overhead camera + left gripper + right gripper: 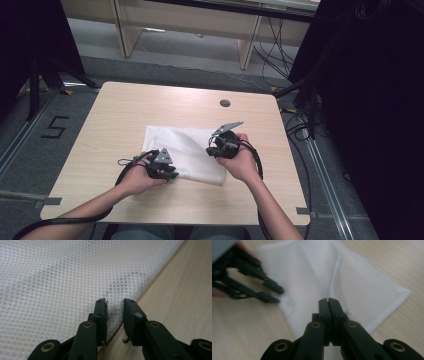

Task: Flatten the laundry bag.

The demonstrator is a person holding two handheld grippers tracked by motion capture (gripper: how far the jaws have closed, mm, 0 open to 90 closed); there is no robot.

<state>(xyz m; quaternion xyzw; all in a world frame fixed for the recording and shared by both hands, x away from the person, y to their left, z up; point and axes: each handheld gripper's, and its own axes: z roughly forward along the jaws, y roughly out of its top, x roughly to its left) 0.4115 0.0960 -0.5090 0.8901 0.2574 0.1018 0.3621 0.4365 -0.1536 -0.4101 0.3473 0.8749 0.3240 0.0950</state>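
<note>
Right gripper view, fingers (328,300) pinching white mesh cloth (312,267), left gripper (115,305) narrow astride its edge.

A white mesh bag (187,150) lies spread out near the middle of the desk (125,110), its fine net dotted with small holes. Its near-left edge sits flat on the wood, while a ridge of fabric is pulled up into a raised fold.
</note>
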